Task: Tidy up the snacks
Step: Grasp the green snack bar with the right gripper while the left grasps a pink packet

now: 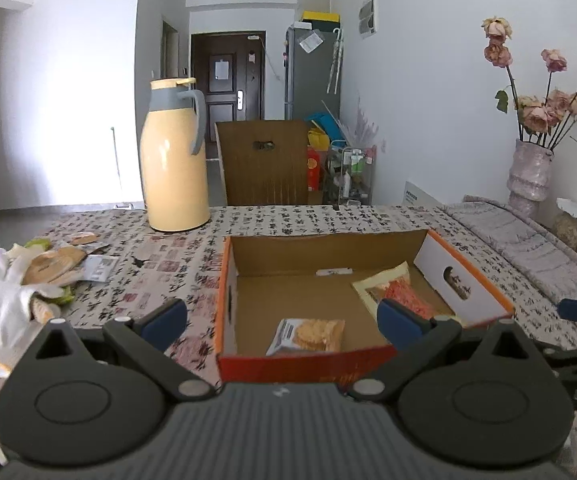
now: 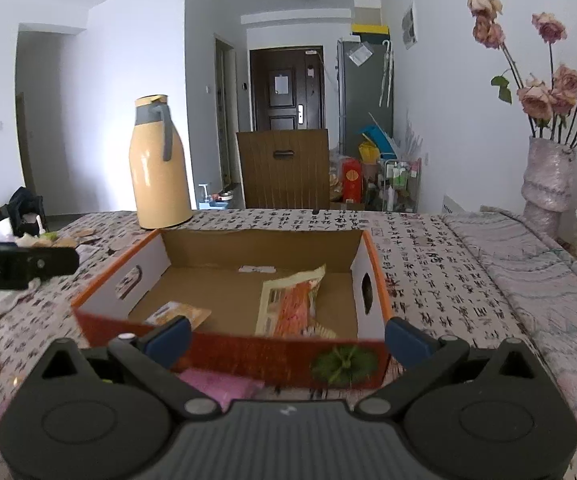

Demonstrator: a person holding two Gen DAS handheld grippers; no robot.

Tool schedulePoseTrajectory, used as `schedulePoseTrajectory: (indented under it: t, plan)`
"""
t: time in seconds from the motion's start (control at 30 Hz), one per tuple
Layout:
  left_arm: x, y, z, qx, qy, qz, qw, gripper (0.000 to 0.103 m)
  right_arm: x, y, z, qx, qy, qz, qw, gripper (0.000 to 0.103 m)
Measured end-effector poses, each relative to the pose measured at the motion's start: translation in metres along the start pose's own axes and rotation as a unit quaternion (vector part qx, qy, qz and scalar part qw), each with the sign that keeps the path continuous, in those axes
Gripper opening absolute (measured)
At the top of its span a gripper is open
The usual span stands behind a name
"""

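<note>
Now both claws, left gripper (image 1: 284, 318) and right gripper (image 2: 286, 336), hang released over the box (image 1: 464, 268) at frame centre, two snack packets (image 1: 312, 335) inside; next, probably fetch the pile (image 1: 54, 266) at left.

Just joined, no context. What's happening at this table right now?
A person holds a gripper in each hand and is sorting snacks into a cardboard box on the patterned tablecloth. Two packets lie inside already: a cracker packet near the front and an orange snack bag propped toward the back. Both the left gripper and the right gripper are open and empty, poised at the box's near side. More snacks sit in a pile off to the left, beyond a white glove.
</note>
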State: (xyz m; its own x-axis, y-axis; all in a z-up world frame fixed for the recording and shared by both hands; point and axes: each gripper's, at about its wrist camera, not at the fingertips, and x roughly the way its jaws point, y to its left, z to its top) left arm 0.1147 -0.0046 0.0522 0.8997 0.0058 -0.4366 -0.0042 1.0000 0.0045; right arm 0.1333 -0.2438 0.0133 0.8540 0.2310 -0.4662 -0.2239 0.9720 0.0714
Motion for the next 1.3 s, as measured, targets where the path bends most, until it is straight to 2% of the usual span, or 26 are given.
schedulePoseTrajectory:
  t: [0.33, 0.43, 0.6, 0.73, 0.9, 0.97, 1.13, 1.3]
  plan:
    - [-0.027, 0.008, -0.048, -0.003, 0.021, -0.008, 0.9997, 0.103, -0.045, 0.004, -0.051, 0.021, 0.009, -0.015, 1.000, 0.103]
    - [-0.033, 0.009, -0.062, -0.007, 0.028, -0.010, 0.9995, 0.103, -0.052, 0.005, -0.064, 0.017, 0.019, -0.034, 0.999, 0.103]
    - [-0.044, 0.011, -0.076, -0.007, 0.033, -0.014, 0.9993, 0.103, -0.063, 0.005, -0.083, 0.020, 0.031, -0.047, 0.998, 0.103]
    - [-0.046, 0.012, -0.083, -0.007, 0.042, -0.013, 0.9990, 0.103, -0.069, 0.012, -0.093, 0.014, 0.033, -0.039, 0.999, 0.102]
    - [-0.046, 0.013, -0.087, -0.009, 0.046, -0.015, 0.9988, 0.103, -0.063, 0.022, -0.096, 0.002, 0.047, -0.026, 0.999, 0.087]
    - [-0.046, 0.014, -0.087, -0.009, 0.046, -0.016, 0.9988, 0.103, -0.061, 0.024, -0.096, -0.001, 0.050, -0.020, 0.999, 0.075]
    - [-0.044, 0.016, -0.088, -0.013, 0.048, -0.018, 0.9986, 0.103, -0.053, 0.027, -0.099, -0.002, 0.071, -0.020, 0.997, 0.056]
    - [-0.043, 0.018, -0.089, -0.016, 0.051, -0.021, 0.9983, 0.103, -0.039, 0.023, -0.103, 0.013, 0.092, -0.029, 0.995, 0.046]
